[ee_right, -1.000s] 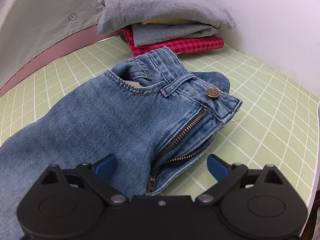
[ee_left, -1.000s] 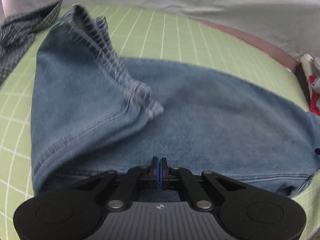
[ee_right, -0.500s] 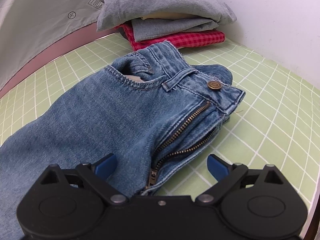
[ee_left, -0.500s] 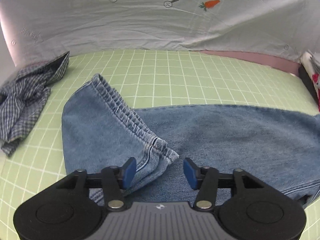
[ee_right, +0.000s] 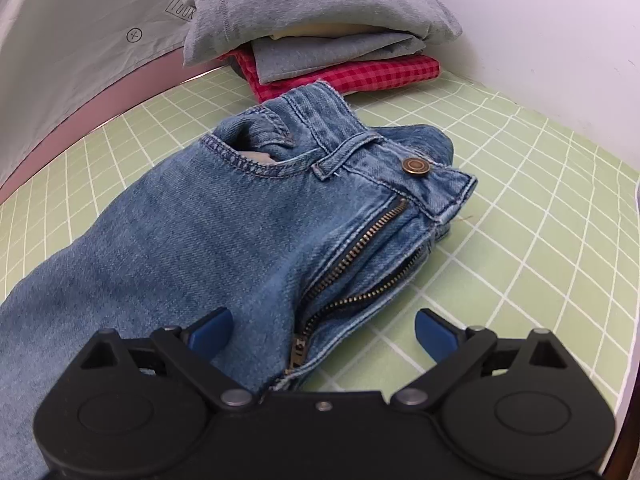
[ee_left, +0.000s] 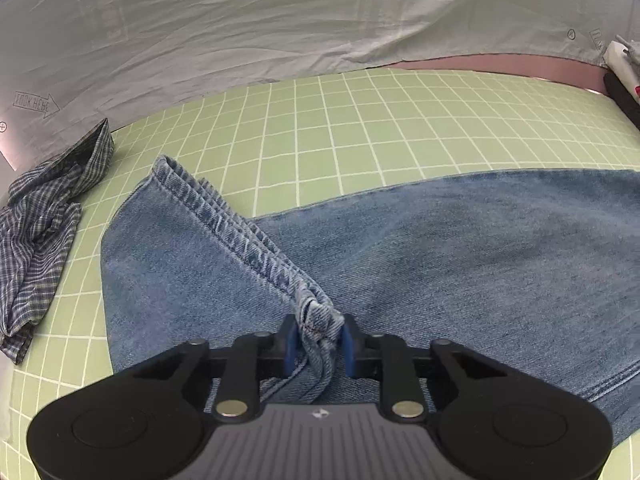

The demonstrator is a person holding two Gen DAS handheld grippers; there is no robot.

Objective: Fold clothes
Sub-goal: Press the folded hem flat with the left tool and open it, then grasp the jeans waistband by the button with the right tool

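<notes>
Blue jeans [ee_left: 460, 264] lie flat on the green grid mat [ee_left: 360, 128], one leg end folded back so its stitched hem [ee_left: 248, 248] runs diagonally over the denim. My left gripper [ee_left: 318, 346] is closing its jaws on the near corner of that hem, and the blue pads [ee_left: 289, 344] touch the cloth on both sides. In the right wrist view the jeans' waist [ee_right: 208, 232] shows an undone zipper [ee_right: 360, 248] and a brass button [ee_right: 416, 165]. My right gripper [ee_right: 324, 330] hangs open just above the fly, with one pad over denim and the other over the mat.
A crumpled blue plaid shirt [ee_left: 36, 232] lies at the mat's left edge. A stack of folded clothes [ee_right: 320, 20] sits behind the waistband against a white wall [ee_right: 540, 20]. A grey printed sheet [ee_left: 240, 32] borders the far side.
My left gripper went from shut over the denim to wide open, then shifted onto the hem corner and narrowed around it. The right gripper stayed put and open.
</notes>
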